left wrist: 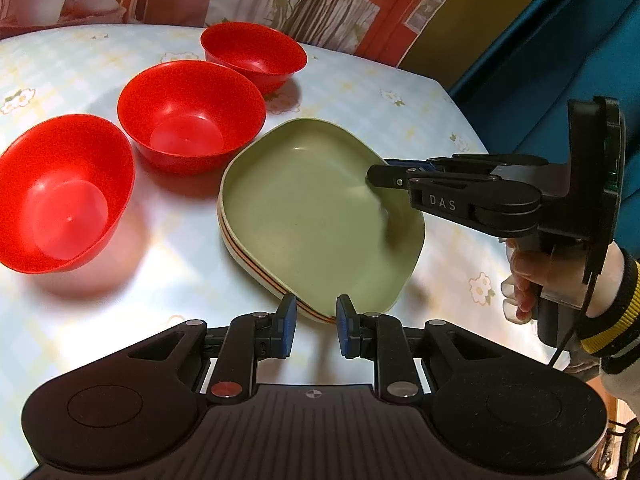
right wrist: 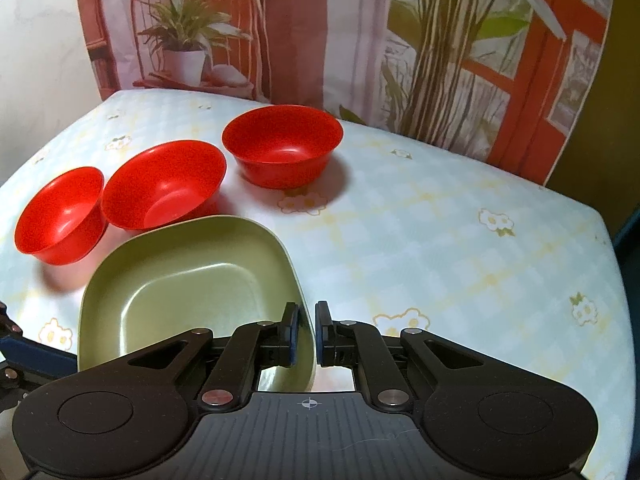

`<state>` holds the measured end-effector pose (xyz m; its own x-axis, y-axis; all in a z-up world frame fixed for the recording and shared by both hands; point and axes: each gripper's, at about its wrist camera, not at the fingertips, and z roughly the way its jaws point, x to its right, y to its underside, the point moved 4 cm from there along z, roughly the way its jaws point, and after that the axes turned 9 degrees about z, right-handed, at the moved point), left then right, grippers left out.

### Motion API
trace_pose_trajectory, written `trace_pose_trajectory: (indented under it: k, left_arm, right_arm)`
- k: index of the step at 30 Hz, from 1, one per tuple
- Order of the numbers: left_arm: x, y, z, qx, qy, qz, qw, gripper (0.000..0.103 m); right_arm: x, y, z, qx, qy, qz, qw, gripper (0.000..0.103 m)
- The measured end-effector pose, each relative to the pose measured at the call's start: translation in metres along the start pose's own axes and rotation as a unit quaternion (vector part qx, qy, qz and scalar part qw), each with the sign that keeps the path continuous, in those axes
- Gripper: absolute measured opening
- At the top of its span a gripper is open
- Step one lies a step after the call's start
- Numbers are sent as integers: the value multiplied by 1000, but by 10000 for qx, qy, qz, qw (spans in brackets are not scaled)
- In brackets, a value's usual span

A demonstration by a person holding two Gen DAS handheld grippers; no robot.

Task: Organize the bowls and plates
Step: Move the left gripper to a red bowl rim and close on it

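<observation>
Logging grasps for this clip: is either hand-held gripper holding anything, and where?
The right hand-held gripper pinches the green plate by its right rim. The left hand-held gripper holds nothing.

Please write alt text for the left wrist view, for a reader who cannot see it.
The right gripper grips the far rim of the green plate, which tops a small stack on a floral tablecloth. The left gripper is open at the stack's near edge; three empty red bowls stand in a row to the left.

Three red bowls and a stack of plates on the table (left wrist: 360, 80)

The red bowls (left wrist: 191, 114) stand upright in a row; beside them lies the green square plate (left wrist: 316, 208), topping the stack (left wrist: 256, 268).
</observation>
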<state>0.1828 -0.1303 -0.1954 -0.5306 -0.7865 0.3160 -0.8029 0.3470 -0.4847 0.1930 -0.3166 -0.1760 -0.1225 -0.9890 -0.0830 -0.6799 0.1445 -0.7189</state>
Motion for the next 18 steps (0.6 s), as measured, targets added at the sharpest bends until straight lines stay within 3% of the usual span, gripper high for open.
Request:
trace_pose_trajectory:
  k: [6, 12, 18]
  left_arm:
    - [2, -1, -4, 36, -49, 64, 10000, 23]
    - [0, -7, -23, 338, -206, 250, 9989, 23]
    - [-17, -9, -47, 638, -568, 431, 9954, 23]
  right_arm:
    - [-1, 0, 0, -39, 63, 17, 10000, 8]
    - [-4, 0, -8, 51, 50, 136, 9999, 16]
    - [-14, -8, -26, 321, -62, 362, 9988, 18]
